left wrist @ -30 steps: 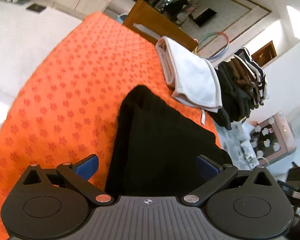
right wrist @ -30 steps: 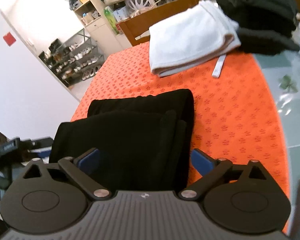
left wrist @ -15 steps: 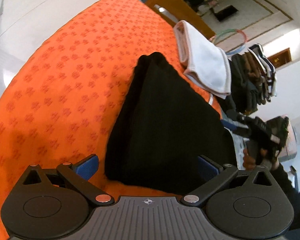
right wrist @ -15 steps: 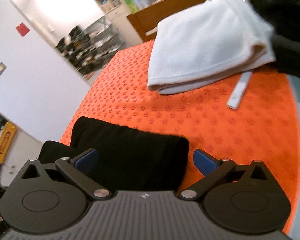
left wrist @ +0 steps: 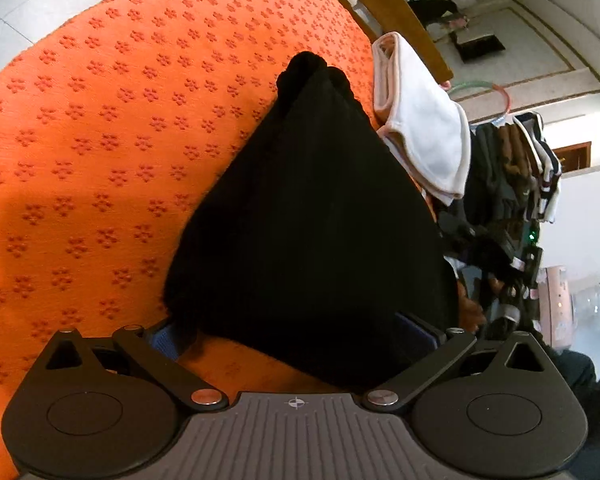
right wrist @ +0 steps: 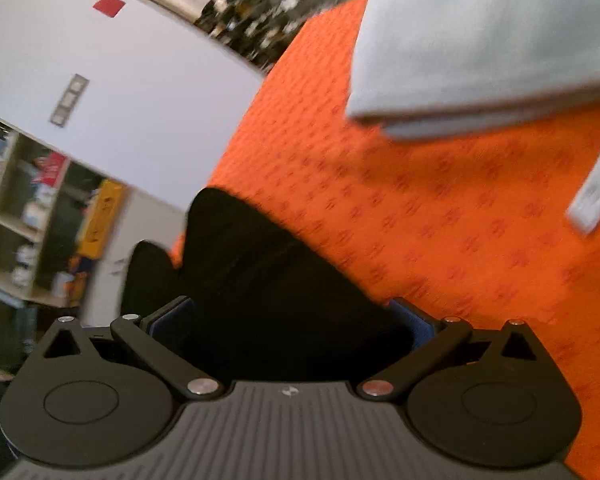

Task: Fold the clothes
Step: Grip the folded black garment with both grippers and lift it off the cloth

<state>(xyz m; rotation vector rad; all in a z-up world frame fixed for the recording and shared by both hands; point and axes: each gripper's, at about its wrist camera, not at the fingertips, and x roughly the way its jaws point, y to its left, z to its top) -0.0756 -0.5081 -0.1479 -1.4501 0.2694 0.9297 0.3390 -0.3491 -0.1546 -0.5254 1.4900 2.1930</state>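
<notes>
A folded black garment lies on the orange flower-patterned tablecloth. My left gripper is open, and the garment's near end sits between its blue pads. In the right wrist view, which is blurred, the same black garment fills the gap of my open right gripper at the cloth's left edge. A folded white garment lies just beyond the black one; the folded white garment is close ahead of the right gripper.
A pile of dark and striped clothes lies past the white garment. A white tag strip rests on the tablecloth. A wooden chair back stands behind the table. A hand shows at the garment's right. Shelves stand off to the left.
Both grippers have moved in low on the black garment, so its edges now sit between their fingers. The right view has swung closer to the white garment and is motion-blurred.
</notes>
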